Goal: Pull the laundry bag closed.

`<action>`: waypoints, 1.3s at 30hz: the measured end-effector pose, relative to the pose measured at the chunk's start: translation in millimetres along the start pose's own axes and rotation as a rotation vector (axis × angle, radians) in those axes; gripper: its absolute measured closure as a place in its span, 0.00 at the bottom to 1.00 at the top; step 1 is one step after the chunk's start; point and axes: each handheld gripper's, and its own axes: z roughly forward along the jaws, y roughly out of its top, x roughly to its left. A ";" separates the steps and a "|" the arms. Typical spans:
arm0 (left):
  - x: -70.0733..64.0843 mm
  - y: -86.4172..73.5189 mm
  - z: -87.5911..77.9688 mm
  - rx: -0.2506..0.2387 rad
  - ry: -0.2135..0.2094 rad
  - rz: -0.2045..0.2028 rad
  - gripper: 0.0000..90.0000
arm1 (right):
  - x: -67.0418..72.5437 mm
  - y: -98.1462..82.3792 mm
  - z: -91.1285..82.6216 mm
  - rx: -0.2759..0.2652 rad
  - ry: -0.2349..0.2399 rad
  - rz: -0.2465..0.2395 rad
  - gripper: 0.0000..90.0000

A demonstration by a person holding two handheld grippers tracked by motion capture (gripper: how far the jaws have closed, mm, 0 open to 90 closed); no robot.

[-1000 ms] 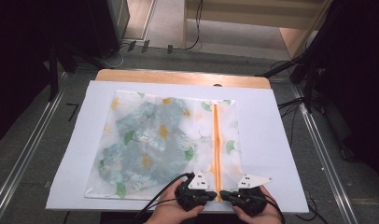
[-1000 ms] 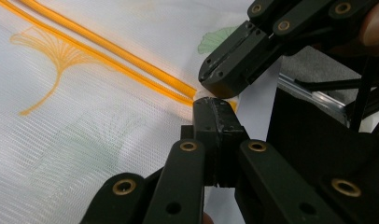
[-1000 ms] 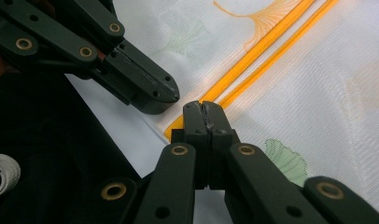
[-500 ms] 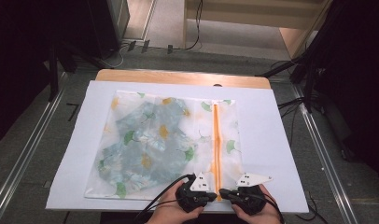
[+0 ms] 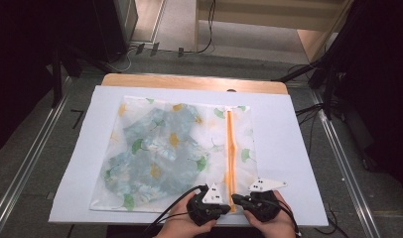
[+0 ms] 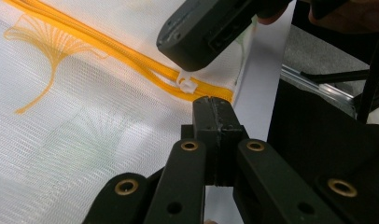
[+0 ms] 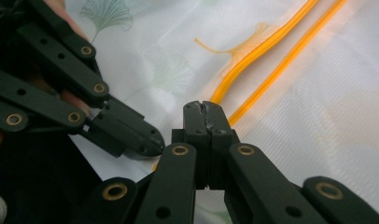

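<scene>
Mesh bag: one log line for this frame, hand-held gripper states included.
mesh bag flat on white sheet | orange zipper partly open | left hand-held gripper shut | right hand-held gripper shut, at zipper's near end

In the high view we see the person's hands (image 5: 269,224) cut off by the bottom edge of the picture. The garment (image 5: 155,151) inside the mesh bag (image 5: 246,134) is blurred by the mesh, so we cannot tell its kind. In the right gripper view, the right gripper (image 7: 204,109) hides the near end of the orange zipper (image 7: 262,46).
</scene>
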 end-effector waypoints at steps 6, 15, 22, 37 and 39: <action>0.0 -0.3 -0.1 -0.001 0.000 0.002 1.00 | -0.5 1.2 0.4 -0.005 0.008 0.000 1.00; 0.2 -0.5 -0.1 -0.002 0.000 -0.005 1.00 | -2.4 -3.1 4.8 -0.015 0.051 0.017 1.00; 0.1 -0.6 -0.1 -0.003 0.000 -0.004 1.00 | -2.1 -2.7 7.0 -0.016 0.050 0.019 1.00; 0.2 -0.4 -0.2 0.000 0.000 -0.004 1.00 | 1.8 -1.0 11.0 0.016 0.028 -0.003 1.00; 1.2 -0.2 -0.2 0.003 -0.006 -0.012 1.00 | 1.6 -0.2 10.4 0.015 0.018 -0.016 1.00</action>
